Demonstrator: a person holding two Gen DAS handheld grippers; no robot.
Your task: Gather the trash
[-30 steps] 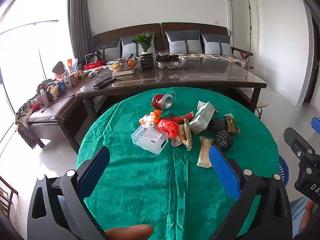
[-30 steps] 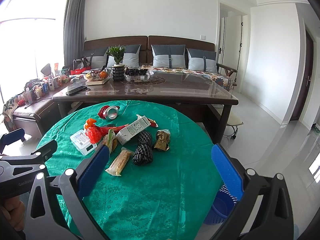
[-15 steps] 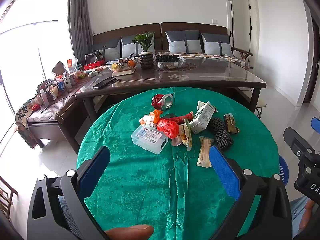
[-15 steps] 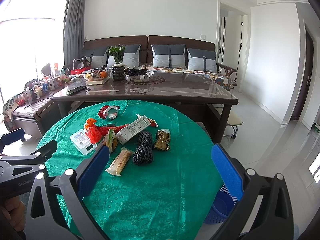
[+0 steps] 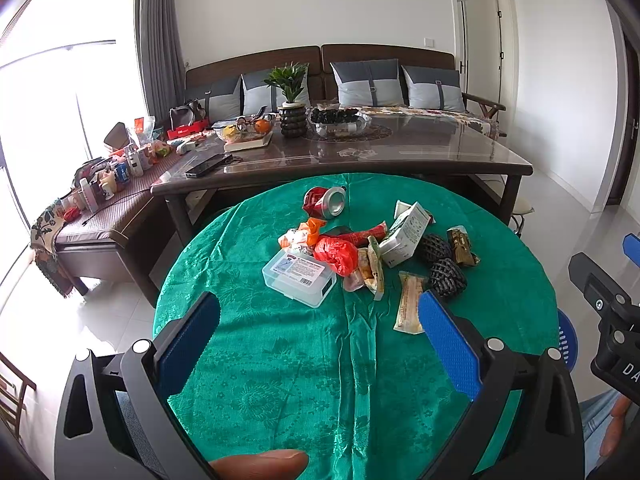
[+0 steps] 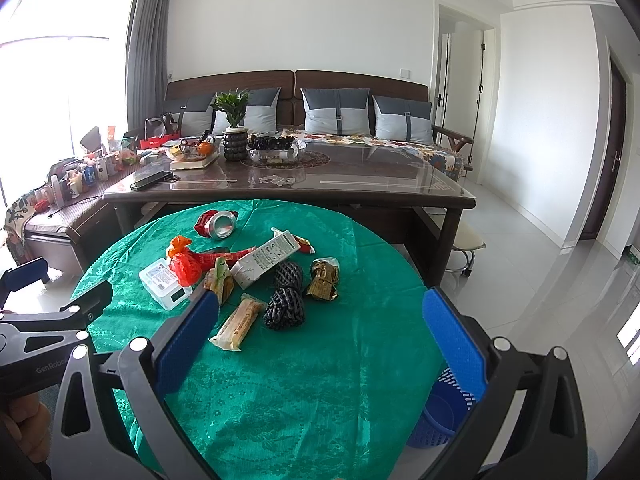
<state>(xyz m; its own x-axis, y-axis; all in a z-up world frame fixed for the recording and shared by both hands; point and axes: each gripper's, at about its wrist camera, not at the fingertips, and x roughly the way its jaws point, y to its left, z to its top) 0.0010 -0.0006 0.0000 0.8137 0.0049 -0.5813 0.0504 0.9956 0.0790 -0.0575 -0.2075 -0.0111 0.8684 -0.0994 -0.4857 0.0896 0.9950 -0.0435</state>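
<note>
Two grippers hang over the near edge of the round table (image 6: 360,420), both with fingers spread wide and nothing between them. All the trash lies in one heap past the middle of the green cloth, so from each gripper it is up ahead, not yet under the pads. From the right gripper (image 6: 322,336) the nearest piece is the beige wrapper (image 6: 237,322), at about 11 o'clock, with its near end just beside the left pad; its long axis runs from 7 to 1 o'clock, so I think the wrist needs a small turn for the fingers to close across the narrow side. Just to the right of it lie two black nets (image 6: 285,307) and behind them a gold packet (image 6: 323,282). From the left gripper (image 5: 318,320) the clear box (image 5: 300,277) lies almost at 12 o'clock, a little to the 11 side, and the red bag (image 5: 337,254) rests at its far right corner. The carton (image 5: 406,234) and the can (image 5: 325,201) lie farther off. The blue basket (image 6: 438,412) stands on the floor at the right side of the table, at about 4 o'clock from the right gripper, so the right hand seems better placed for carrying pieces to it, and the wrapper looks like the natural first pick.
</note>
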